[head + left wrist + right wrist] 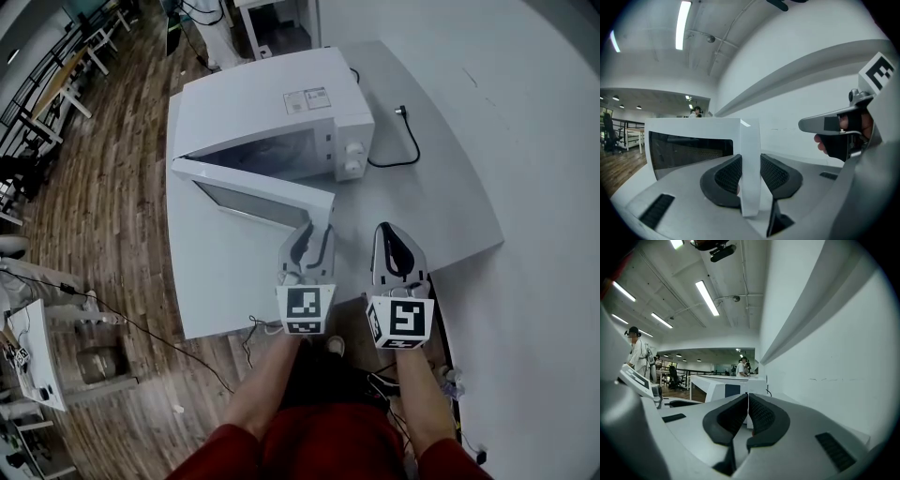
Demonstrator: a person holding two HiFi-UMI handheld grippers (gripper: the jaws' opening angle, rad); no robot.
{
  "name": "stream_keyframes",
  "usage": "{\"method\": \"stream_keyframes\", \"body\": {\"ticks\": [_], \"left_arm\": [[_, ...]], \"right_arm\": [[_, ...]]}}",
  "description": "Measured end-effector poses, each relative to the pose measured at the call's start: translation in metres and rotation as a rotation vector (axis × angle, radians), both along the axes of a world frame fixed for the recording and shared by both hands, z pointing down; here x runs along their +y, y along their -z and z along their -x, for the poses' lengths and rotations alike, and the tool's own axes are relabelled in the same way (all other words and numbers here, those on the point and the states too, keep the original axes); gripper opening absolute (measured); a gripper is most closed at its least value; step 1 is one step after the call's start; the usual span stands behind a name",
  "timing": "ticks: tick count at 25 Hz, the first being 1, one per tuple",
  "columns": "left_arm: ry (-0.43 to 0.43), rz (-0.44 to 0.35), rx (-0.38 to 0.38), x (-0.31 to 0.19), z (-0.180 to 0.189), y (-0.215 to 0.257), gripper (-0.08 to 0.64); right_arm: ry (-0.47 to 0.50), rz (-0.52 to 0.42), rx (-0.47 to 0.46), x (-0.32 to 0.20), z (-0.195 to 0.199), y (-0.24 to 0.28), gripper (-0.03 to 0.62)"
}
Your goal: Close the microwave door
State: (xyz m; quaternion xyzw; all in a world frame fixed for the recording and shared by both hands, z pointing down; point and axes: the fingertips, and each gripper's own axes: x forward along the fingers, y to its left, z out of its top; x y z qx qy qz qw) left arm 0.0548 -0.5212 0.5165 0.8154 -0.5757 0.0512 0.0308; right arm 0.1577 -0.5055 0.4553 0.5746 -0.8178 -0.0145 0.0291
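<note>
The white microwave [272, 117] stands on the grey table [450, 206], its door [262, 192] swung partly open toward me. My left gripper [316, 232] is shut on the door's free edge. In the left gripper view that white edge [750, 140] stands upright between the two dark pads [727, 176], and the door's dark window [689, 150] stretches off to the left. My right gripper [388, 232] hovers over the table just right of the door, shut with nothing in it; its pads [761, 414] meet. It faces the microwave [724, 387] from a distance.
A black power cord [411, 141] with a loose plug lies on the table right of the microwave. The table's front edge [253, 323] runs just under my grippers. A white wall sits to the right, wooden floor with chairs and cables to the left.
</note>
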Motion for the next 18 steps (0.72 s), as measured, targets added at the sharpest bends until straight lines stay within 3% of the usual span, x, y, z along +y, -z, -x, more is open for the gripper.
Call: {"method": "stream_keyframes", "body": {"ticks": [18], "left_arm": [[0.093,-0.035,0.021,-0.081,-0.018,0.004,0.135]], "right_arm": [[-0.004,0.002,0.011,-0.079,-0.007,-0.011,0.028]]}}
